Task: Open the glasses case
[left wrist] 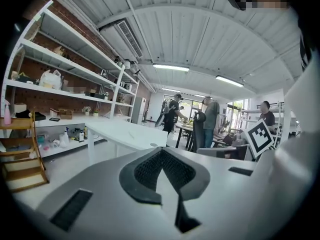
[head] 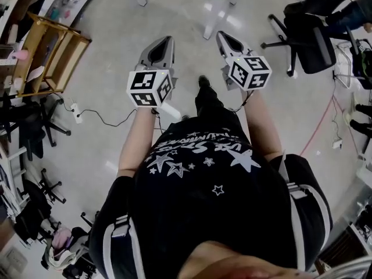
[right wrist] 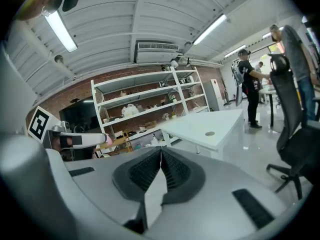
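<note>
Short of the table [left wrist: 125, 134], your left tool [head: 167, 40] and right tool [head: 222, 36] are closed, empty; the unseen glasses case is likely light, rigid: grip its lid edge.

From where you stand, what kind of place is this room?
Probably a workshop or lab-like office: tall wall shelves stocked with supplies, a white work table, and a rolling office chair.

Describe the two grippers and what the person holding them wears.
Both the left gripper and right gripper are light grey wedge-shaped shells with black ribbed pads. Each carries a white cube with black square markers. The person wears a black star-printed T-shirt with short sleeves.
</note>
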Demonstrator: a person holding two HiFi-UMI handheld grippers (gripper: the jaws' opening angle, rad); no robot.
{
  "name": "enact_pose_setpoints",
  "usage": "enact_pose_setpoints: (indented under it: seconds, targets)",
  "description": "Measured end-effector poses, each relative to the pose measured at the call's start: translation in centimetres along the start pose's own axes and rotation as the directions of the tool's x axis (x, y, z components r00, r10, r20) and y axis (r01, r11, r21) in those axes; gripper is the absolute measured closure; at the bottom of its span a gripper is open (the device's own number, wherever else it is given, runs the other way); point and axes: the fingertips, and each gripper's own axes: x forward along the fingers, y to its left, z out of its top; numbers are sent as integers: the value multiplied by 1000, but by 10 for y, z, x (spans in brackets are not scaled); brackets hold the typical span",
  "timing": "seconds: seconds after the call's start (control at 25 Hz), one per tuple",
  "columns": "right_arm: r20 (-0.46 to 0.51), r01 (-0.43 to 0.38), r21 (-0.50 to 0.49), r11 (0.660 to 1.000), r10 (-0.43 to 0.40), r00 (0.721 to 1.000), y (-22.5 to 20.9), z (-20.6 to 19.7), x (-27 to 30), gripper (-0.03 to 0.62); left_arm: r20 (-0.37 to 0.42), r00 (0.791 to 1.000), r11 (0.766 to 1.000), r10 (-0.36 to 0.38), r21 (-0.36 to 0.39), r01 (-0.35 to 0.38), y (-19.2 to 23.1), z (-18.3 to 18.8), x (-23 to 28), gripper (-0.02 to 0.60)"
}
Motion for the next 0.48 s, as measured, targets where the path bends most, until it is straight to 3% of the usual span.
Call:
enact_pose_setpoints:
  seconds: [0.2, 0.48]
  targets:
    - [9, -9, -2, 1000, 9, 1000, -37, 30, 37, 585, -3, 1000, 1000, 18, 0, -18, 16, 15, 50, 569]
    - [6, -18, -8, 1000, 18, 1000, -99, 62, 64, 585, 1, 1000, 999, 13, 29, -13, 5, 34, 122, 569]
